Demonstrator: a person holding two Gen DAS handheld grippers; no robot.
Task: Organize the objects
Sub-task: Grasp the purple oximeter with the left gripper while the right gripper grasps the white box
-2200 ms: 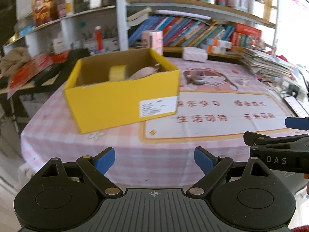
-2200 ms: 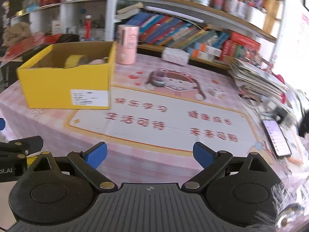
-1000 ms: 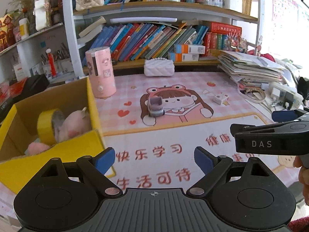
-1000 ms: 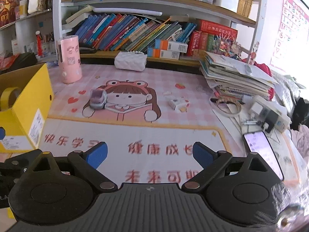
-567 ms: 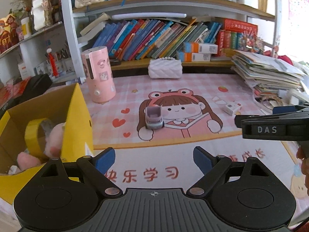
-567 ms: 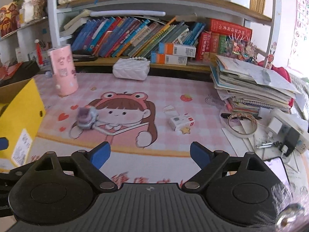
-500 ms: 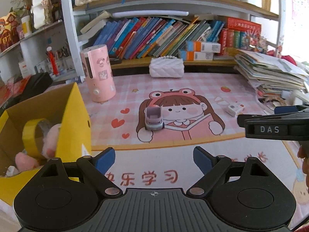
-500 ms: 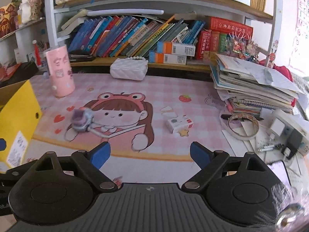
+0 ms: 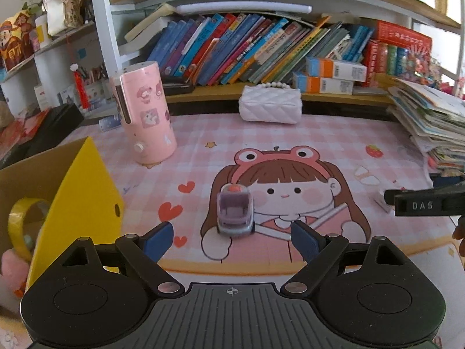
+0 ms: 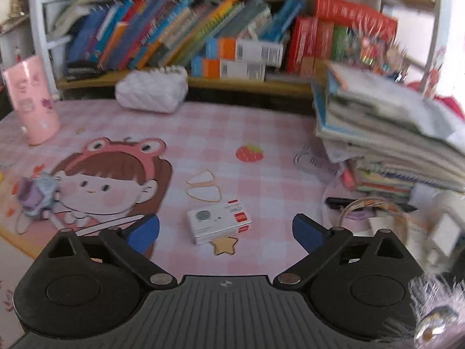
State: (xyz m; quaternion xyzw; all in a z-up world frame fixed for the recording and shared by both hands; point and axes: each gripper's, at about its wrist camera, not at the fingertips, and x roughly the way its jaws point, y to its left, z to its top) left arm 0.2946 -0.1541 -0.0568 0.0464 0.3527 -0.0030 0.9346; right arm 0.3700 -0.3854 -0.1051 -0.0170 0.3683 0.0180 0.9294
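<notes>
Purple toy car (image 9: pixel 234 214) sits on the mat just ahead of your left gripper (image 9: pixel 231 240), jaws spread. Right gripper (image 10: pixel 226 232) also spread, white box (image 10: pixel 219 221) between its tips.

"DAS" on the right gripper (image 9: pixel 425 205), book spines apparently too blurred to read

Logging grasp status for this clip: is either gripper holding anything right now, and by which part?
Nothing is held. The left gripper is open before the purple toy car, and the right gripper is open above the small white box.
</notes>
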